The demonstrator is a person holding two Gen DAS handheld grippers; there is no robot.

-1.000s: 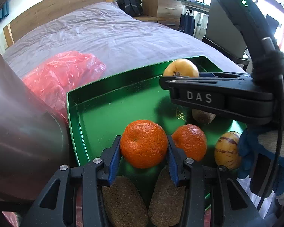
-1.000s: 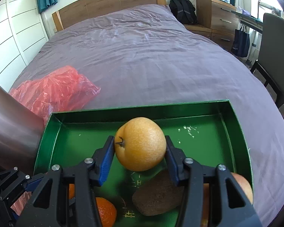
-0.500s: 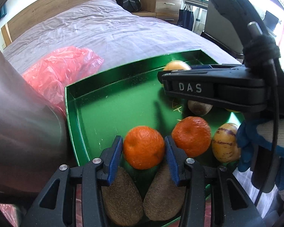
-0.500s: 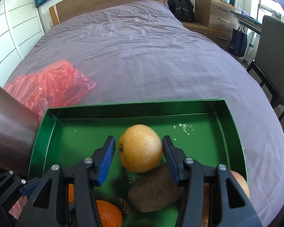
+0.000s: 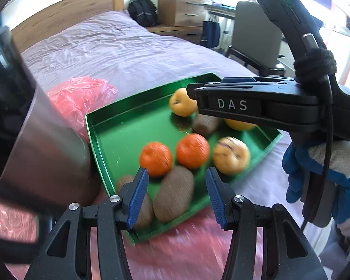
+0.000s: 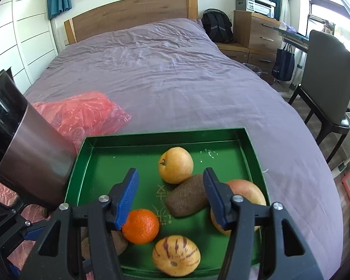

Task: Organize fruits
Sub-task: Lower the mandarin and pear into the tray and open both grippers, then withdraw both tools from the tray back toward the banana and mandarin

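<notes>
A green tray (image 5: 119,135) on the bed holds two oranges (image 5: 155,156), kiwis (image 5: 173,193), a striped yellow fruit (image 5: 231,155) and a yellow pear (image 5: 183,102). My left gripper (image 5: 178,196) hovers above the tray's near end. Its jaws are opening and touch nothing. In the right wrist view the pear (image 6: 176,164) lies in the tray (image 6: 119,163) against a kiwi (image 6: 186,198), beside an orange (image 6: 140,226) and an apple (image 6: 245,191). Above them my right gripper (image 6: 171,189) is opening too, its pads clear of the fruit.
A tall metal cylinder (image 6: 32,163) stands against the tray's left side. A red plastic bag (image 6: 81,116) lies behind it on the purple bedcover (image 6: 175,70). A chair (image 6: 324,88) and a desk stand to the right of the bed. A gloved hand (image 5: 324,170) holds the right gripper.
The left jaws have let go of the orange and the right jaws of the pear. Both fruits now rest in the tray. Both grippers have risen and drawn back.
</notes>
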